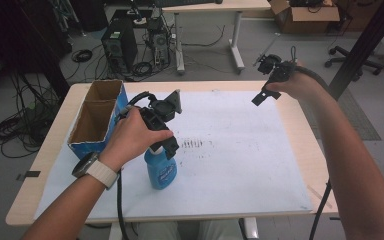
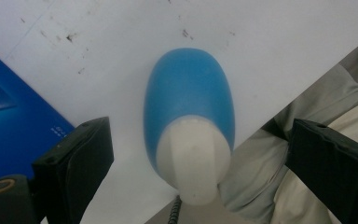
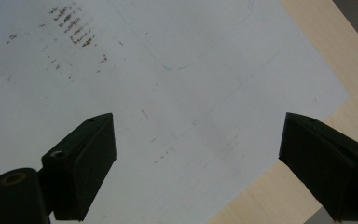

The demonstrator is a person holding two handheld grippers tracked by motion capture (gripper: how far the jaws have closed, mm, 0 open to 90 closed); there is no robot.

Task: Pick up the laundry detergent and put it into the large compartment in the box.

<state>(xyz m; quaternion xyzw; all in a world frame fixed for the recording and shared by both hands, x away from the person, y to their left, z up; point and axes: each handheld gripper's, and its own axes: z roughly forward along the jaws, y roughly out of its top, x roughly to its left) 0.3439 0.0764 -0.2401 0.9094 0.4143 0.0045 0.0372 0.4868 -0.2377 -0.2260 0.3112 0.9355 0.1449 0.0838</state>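
A blue bottle (image 1: 160, 171) with a white cap stands upright on the white sheet (image 1: 230, 150), near the table's front left. Directly above it is my left gripper (image 1: 169, 146), pointing down. In the left gripper view the bottle (image 2: 189, 93) sits between the two jaws, which stand wide apart and touch neither the body nor the cap; that left gripper (image 2: 200, 137) is open. My right gripper (image 1: 263, 96) is raised over the far right of the sheet. It is open too, the right gripper (image 3: 198, 133) having nothing but bare sheet (image 3: 177, 93) between its jaws.
A blue cardboard box (image 1: 78, 145) with two open compartments stands at the sheet's left edge, close to the bottle. The wooden table edge (image 3: 317, 65) runs along the right. Computers, cables and another desk stand on the floor beyond the table.
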